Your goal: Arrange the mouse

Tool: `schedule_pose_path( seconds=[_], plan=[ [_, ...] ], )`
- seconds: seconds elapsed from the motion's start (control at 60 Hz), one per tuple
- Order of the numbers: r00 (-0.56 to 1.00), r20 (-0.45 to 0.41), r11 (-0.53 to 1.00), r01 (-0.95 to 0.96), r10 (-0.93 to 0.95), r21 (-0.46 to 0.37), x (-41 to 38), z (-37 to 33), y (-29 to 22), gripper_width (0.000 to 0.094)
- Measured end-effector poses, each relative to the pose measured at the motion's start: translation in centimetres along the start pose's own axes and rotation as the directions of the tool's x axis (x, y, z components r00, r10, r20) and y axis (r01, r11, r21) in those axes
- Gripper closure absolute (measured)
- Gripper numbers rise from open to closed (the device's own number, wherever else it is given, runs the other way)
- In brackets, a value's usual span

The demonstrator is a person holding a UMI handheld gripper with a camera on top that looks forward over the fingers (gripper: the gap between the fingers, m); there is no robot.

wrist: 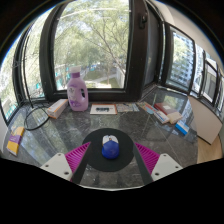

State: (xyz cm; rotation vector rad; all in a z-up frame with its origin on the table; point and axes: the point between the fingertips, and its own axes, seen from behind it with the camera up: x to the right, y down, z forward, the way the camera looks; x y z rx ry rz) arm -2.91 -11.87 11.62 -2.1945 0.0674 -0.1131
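A blue mouse (110,149) with a white front rests on a round black mouse pad (110,147) on the grey marbled table (60,135). My gripper (112,157) is open, its pink pads (76,157) spread wide on either side of the round pad. The mouse lies between the fingers with a clear gap at each side, touched by neither.
A pink bottle (76,91) stands at the back left beside a tan box (57,106). A yellow and blue sponge (15,139) lies at the far left. Boxes and papers (162,113) sit at the back right. Large windows (100,40) rise behind the table.
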Motion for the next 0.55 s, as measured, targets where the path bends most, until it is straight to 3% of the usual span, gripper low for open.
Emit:
schedule_pose_path(
  seconds=[0.267, 0.55],
  plan=[
    [1.0, 0.019, 0.999, 0.015, -0.016, 0.036, -1.1, -9.5, 0.6, 0.0084],
    [0.999, 0.027, 0.997, 0.044, -0.045, 0.06, -1.8, -15.1, 2.1, 0.0085]
  ],
)
